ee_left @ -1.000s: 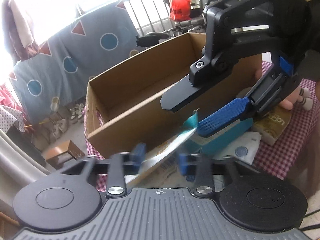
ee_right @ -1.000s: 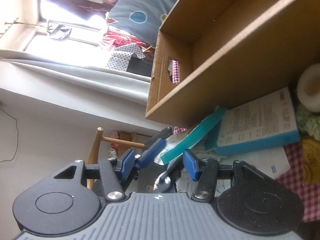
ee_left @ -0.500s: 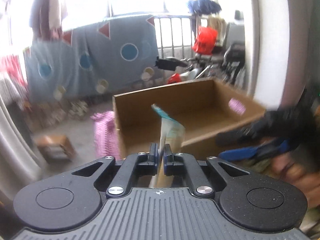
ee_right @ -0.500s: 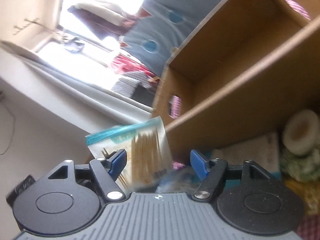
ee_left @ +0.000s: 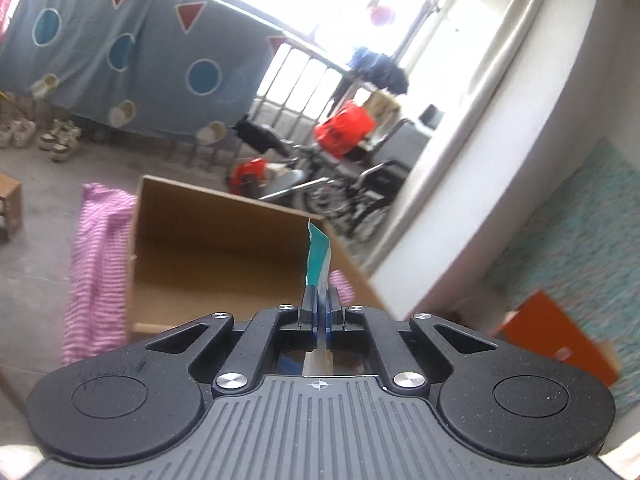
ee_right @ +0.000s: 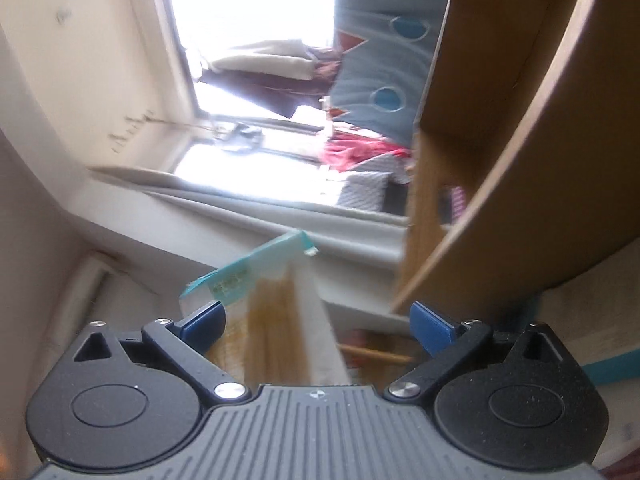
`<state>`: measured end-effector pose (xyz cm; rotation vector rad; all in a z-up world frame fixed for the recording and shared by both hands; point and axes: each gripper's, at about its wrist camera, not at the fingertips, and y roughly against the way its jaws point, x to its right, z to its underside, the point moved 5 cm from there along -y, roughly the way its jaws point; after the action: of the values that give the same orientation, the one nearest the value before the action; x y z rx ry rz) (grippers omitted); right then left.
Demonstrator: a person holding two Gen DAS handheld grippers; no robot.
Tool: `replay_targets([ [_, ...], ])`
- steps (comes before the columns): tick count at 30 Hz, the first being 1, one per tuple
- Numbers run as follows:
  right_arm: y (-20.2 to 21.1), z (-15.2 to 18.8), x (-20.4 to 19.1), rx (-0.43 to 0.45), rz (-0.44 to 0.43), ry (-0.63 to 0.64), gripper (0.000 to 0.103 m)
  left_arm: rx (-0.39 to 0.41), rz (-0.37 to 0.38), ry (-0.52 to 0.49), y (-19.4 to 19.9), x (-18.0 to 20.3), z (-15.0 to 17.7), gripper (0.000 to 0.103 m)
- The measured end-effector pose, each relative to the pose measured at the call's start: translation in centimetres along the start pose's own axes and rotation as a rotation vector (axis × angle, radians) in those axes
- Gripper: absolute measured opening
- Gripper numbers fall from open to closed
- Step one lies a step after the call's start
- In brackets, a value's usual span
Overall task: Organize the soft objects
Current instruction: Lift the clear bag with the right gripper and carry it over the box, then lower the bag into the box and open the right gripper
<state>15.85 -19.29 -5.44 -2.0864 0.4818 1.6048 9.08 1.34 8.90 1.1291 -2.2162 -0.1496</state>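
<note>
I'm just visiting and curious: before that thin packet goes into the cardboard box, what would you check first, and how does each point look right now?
1. Left gripper jaws shut on the packet: ok.
2. Right gripper jaws wide open, having just opened, not pinching the packet: ok.
3. Cardboard box ahead, top open: ok.
4. Packet over the box opening: cannot tell.
5. Room left inside the box: ok; the visible interior is bare.
6. Packet undamaged: cannot tell; blurred.
</note>
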Motion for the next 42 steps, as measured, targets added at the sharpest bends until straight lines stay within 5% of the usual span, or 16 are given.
replay_targets([
  [2, 0.0, 0.0, -0.8, -0.002, -0.036, -0.01, 0.1, 0.002, 0.018, 0.009, -0.2, 0.3, -0.3, 0.002],
  [5, 0.2, -0.1, -2.7, -0.006, -0.032, 0.031, 0.07, 0.002, 0.003, -0.005, -1.0, 0.3, -0.7, 0.002],
  [7, 0.4, -0.5, -3.8, -0.002, 0.041, 0.079, 0.054, 0.002, -0.008, -0.007, -1.8, -0.1, -1.2, 0.002],
  [12, -1.1, -2.9, -6.2, -0.027, 0.253, 0.197, 0.033, -0.041, -0.059, -0.02, -4.5, -1.9, -3.2, 0.002],
  [19, -7.5, -9.5, -7.5, -0.137, 0.55, 0.329, 0.029, -0.12, -0.144, -0.031, -11.1, -6.3, -7.6, 0.003],
  [27, -13.8, -16.4, 0.6, -0.213, 0.727, 0.16, 0.027, -0.203, -0.345, -0.016, -17.3, -12.7, -8.1, 0.009],
  [34, -15.6, -17.5, 11.3, -0.284, 1.022, 0.002, 0.013, -0.168, -0.328, -0.013, -15.4, -13.6, -6.7, 0.01],
  [42, -17.8, -16.8, 12.1, -0.217, 1.052, -0.045, 0.01, -0.066, -0.306, -0.014, -12.0, -13.2, -7.5, 0.011],
])
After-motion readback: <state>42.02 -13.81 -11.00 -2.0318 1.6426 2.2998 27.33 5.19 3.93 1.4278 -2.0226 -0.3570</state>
